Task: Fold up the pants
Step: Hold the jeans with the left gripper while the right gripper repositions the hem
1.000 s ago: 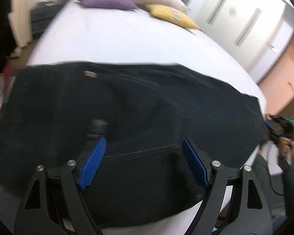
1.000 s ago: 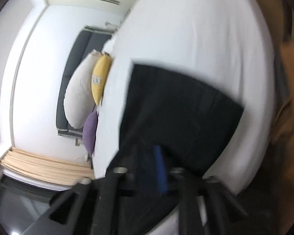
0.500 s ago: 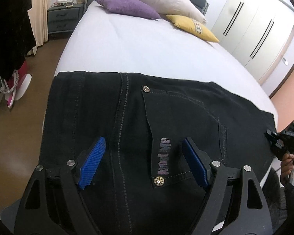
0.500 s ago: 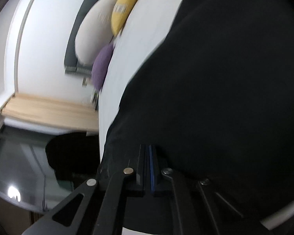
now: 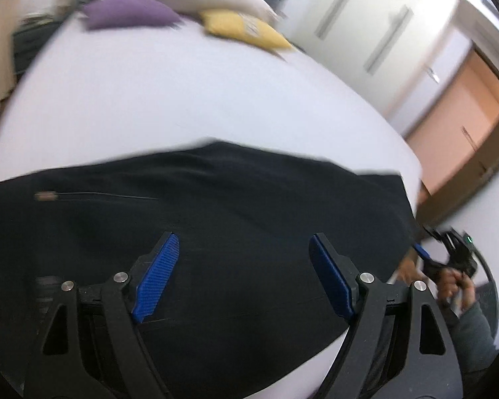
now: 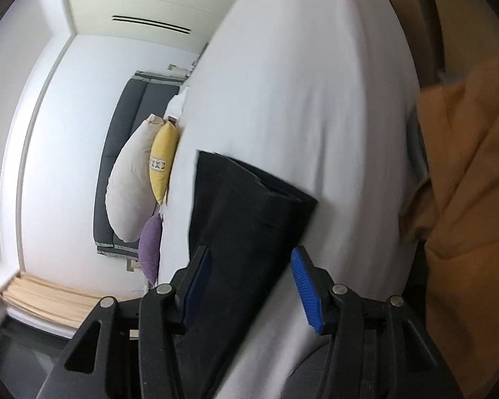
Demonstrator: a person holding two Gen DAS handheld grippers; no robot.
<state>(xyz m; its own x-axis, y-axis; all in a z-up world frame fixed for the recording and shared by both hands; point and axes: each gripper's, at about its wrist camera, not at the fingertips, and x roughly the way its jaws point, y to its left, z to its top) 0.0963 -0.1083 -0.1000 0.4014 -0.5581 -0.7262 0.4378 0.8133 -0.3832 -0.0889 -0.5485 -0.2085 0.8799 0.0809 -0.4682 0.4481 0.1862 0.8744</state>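
Black denim fills the near ground: the black jeans (image 5: 216,232) lie flat across the near edge of the white bed (image 5: 183,99), already doubled into a broad dark slab, judging by the stacked layers at their far end in the right wrist view.

The left gripper (image 5: 243,266) hangs above the cloth with its blue fingers (image 5: 156,282) wide apart and nothing between them. The right gripper (image 6: 249,279) is out at the jeans' end, its fingers (image 6: 306,286) spreading at this instant; dark fabric sits in the gap, but the pads do not press on it. In the left wrist view a hand (image 5: 452,282) grips that tool just past the bed's corner.

How will this handle? Denim is heavy for clothing, soft yet with some body. It should hold a crease and drag on the sheet rather than slide, and stacked layers will shear if only the top one is pinched. The thick seams, waistband and hem edges look like the safest holds, with every layer taken at a corner.

Farther back, a purple cushion (image 5: 129,16), a yellow cushion (image 5: 246,30) and a long pale pillow (image 6: 129,186) rest against the dark headboard (image 6: 139,99). White wardrobe doors (image 5: 366,23) close the scene.
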